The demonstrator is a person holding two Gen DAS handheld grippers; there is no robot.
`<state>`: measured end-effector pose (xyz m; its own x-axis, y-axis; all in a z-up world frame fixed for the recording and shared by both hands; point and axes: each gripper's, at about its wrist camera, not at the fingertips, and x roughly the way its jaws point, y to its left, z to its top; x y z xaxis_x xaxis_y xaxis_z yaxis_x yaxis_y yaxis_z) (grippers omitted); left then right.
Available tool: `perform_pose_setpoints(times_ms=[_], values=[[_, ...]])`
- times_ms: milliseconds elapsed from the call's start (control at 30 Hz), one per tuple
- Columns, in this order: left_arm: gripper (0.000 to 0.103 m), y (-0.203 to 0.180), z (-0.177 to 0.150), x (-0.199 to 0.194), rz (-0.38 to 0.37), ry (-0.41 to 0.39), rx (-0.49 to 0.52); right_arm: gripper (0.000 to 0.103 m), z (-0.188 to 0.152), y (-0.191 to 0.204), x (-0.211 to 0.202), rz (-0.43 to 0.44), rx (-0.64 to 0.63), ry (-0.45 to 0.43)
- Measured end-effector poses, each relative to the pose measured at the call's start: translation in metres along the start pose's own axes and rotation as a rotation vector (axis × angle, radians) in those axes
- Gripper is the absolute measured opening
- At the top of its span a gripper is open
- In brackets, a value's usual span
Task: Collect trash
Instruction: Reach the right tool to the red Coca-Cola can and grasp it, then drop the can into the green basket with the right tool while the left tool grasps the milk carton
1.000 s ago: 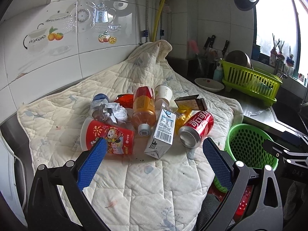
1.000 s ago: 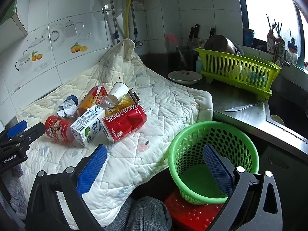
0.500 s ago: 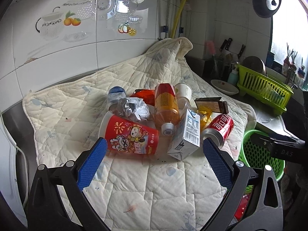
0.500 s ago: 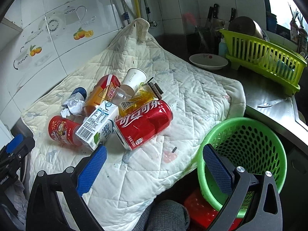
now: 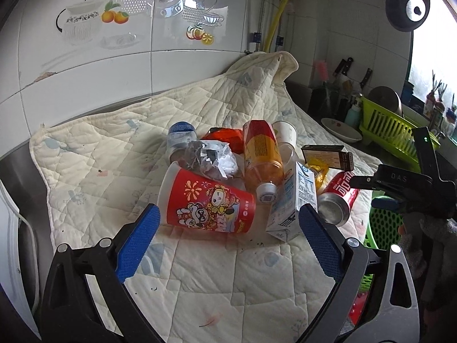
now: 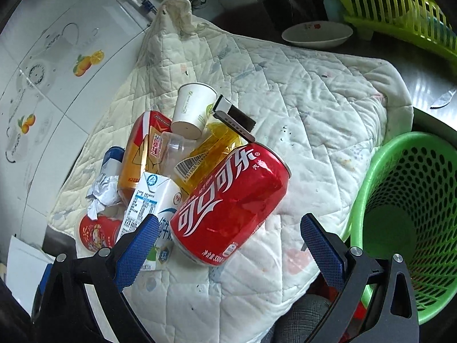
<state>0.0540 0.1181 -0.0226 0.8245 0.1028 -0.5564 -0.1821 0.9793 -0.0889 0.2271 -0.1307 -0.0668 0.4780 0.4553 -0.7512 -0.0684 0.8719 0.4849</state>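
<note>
The red cola can (image 6: 231, 203) lies on its side at the near edge of a heap of trash on a quilted pad (image 6: 314, 91), its base end just between and ahead of the spread, empty right claw (image 6: 228, 238). Touching the can on its left side is a white milk carton (image 6: 151, 200); behind the can are a yellow wrapper (image 6: 211, 145), an orange bottle (image 6: 142, 154) and a paper cup (image 6: 191, 108). Well to the right of the can, beside the pad, an empty green basket (image 6: 400, 171) is seen. The can is best straddled across its dented body (the carton should not be caught), then pinched firmly. The left claw (image 5: 228, 245), also spread and empty, is held near a red printed cup (image 5: 211, 205), further left of the can.
</note>
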Motion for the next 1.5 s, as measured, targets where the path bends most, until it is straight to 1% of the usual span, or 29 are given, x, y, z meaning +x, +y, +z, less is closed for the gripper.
perform_pose_setpoints(times_ms=[167, 333, 367, 433, 533, 567, 600, 667, 800, 967, 1000, 1067, 1167, 1233, 1400, 1500], values=[[0.095, 0.001, 0.001, 0.007, -0.011, 0.009, 0.003, 0.096, 0.009, -0.014, 0.02, 0.035, 0.109, 0.048], [0.095, -0.003, 0.002, 0.013, -0.021, 0.018, 0.023, 0.095, 0.01, -0.02, 0.035, 0.073, 0.167, 0.089], [0.095, -0.004, 0.002, 0.014, -0.023, 0.02, 0.027, 0.094, 0.011, -0.021, 0.039, 0.082, 0.178, 0.096], [0.092, -0.005, 0.003, 0.016, -0.028, 0.026, 0.031, 0.089, 0.012, -0.022, 0.044, 0.094, 0.198, 0.103], [0.09, -0.007, 0.004, 0.02, -0.039, 0.035, 0.036, 0.088, 0.015, -0.026, 0.05, 0.11, 0.239, 0.115], [0.09, -0.008, 0.005, 0.02, -0.041, 0.035, 0.041, 0.087, 0.016, -0.026, 0.052, 0.111, 0.239, 0.112], [0.089, -0.009, 0.005, 0.022, -0.044, 0.038, 0.046, 0.083, 0.017, -0.024, 0.052, 0.109, 0.235, 0.108], [0.087, -0.013, 0.005, 0.025, -0.052, 0.045, 0.056, 0.08, 0.018, -0.023, 0.053, 0.102, 0.232, 0.109], [0.085, -0.023, 0.006, 0.032, -0.08, 0.065, 0.079, 0.078, 0.018, -0.023, 0.051, 0.112, 0.216, 0.106], [0.085, -0.043, 0.008, 0.039, -0.103, 0.071, 0.141, 0.076, 0.013, -0.026, 0.043, 0.15, 0.204, 0.095], [0.085, -0.046, 0.009, 0.042, -0.108, 0.073, 0.15, 0.074, 0.011, -0.027, 0.04, 0.158, 0.199, 0.095], [0.085, -0.054, 0.01, 0.047, -0.113, 0.08, 0.168, 0.073, 0.008, -0.028, 0.033, 0.173, 0.186, 0.091], [0.085, -0.061, 0.011, 0.054, -0.126, 0.098, 0.178, 0.072, 0.004, -0.029, 0.023, 0.17, 0.156, 0.073], [0.082, -0.067, 0.012, 0.06, -0.125, 0.109, 0.19, 0.072, 0.001, -0.031, 0.015, 0.185, 0.145, 0.067], [0.076, -0.083, 0.013, 0.078, -0.118, 0.134, 0.236, 0.07, -0.005, -0.035, -0.007, 0.189, 0.109, 0.03], [0.074, -0.091, 0.014, 0.09, -0.115, 0.152, 0.26, 0.07, -0.008, -0.039, -0.023, 0.176, 0.084, -0.002]])
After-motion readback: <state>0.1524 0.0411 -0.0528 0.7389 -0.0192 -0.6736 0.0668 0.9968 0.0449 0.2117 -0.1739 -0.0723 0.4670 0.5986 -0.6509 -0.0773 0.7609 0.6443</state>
